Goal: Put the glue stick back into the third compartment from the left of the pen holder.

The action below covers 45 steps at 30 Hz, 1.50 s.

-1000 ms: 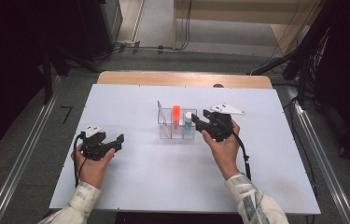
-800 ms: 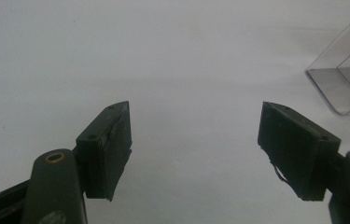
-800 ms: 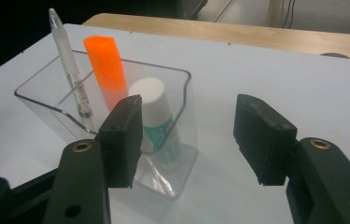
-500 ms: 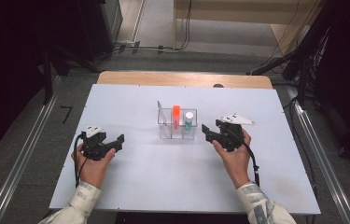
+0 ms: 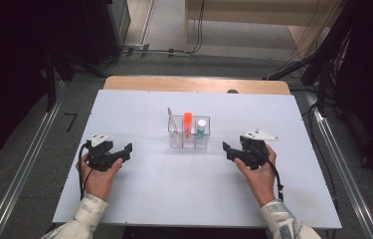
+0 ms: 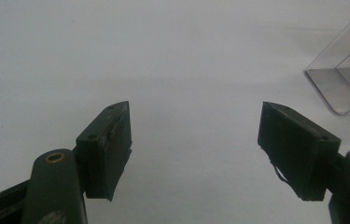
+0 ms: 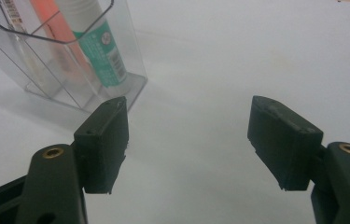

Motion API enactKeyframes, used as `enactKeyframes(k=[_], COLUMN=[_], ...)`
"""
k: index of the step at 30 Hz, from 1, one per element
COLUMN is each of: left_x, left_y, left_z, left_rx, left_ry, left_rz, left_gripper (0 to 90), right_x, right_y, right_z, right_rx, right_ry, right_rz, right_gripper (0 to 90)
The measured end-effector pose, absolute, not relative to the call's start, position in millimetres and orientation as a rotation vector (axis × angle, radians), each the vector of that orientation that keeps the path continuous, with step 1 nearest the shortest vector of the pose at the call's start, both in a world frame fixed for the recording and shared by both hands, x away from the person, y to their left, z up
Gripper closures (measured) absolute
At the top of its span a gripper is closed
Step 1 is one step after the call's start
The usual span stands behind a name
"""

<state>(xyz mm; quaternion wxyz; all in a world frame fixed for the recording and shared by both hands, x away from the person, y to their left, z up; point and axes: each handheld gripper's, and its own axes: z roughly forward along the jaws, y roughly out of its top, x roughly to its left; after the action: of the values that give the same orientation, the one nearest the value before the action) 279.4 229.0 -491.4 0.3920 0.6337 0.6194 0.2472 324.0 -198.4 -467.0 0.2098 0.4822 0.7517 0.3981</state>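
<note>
A clear plastic organizer [image 5: 189,139] stands upright in the middle of the white table [image 5: 194,199]. In it stand an orange marker [image 5: 188,122] and a white tube with a green label [image 5: 201,127]. The right gripper view brings the organizer [image 7: 70,70], the marker [image 7: 46,14] and the tube [image 7: 93,42] close at upper left. My right gripper [image 5: 230,149] rests to the right of the organizer, open, with nothing between its jaws [image 7: 189,140]. My left gripper [image 5: 124,152] lies at the table's left, open and holding nothing [image 6: 193,144]; the organizer's corner [image 6: 345,74] shows at the right edge of its view.
A wooden board [image 5: 196,84] borders the table's far edge. Metal rails [image 5: 25,169] run along the floor on both sides. Cables [image 5: 174,50] lie on the floor beyond the table.
My right gripper has drawn back from the organizer, moving right and toward the person, and now rests on the table. The left gripper has stayed put.
</note>
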Motion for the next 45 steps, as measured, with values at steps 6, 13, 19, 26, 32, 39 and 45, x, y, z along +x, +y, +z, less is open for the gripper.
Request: enactKeyframes(k=[6, 13, 19, 26, 32, 39, 45], left_x=[280, 280, 279, 279, 279, 279, 279], left_y=[228, 229, 229, 229, 229, 231, 230], left_z=[-492, -492, -491, -491, -491, -491, -491], left_rx=[1.615, 1.614, 1.608, 1.604, 1.608, 1.599, 1.602], left_ry=[1.576, 1.577, 1.572, 1.575, 1.575, 1.579, 1.579], left_rz=[0.629, 0.627, 0.627, 0.63, 0.629, 0.629, 0.63], left_gripper=[26.1, 26.1, 26.1, 26.1, 26.1, 26.1, 26.1], right_x=[318, 315, 312, 307, 304, 299, 297], right_y=[-211, -221, -233, -247, -261, -275, -287], right_z=[-470, -472, -471, -469, -469, -471, -472], right_rx=[1.356, 1.377, 1.398, 1.418, 1.448, 1.463, 1.487], right_ry=[2.082, 2.069, 2.054, 2.036, 2.018, 2.011, 1.997], right_rz=[1.081, 1.065, 1.06, 1.057, 1.043, 1.022, 0.997], right_gripper=[26.1, 25.3, 24.7, 24.3, 24.2, 24.1, 23.8])
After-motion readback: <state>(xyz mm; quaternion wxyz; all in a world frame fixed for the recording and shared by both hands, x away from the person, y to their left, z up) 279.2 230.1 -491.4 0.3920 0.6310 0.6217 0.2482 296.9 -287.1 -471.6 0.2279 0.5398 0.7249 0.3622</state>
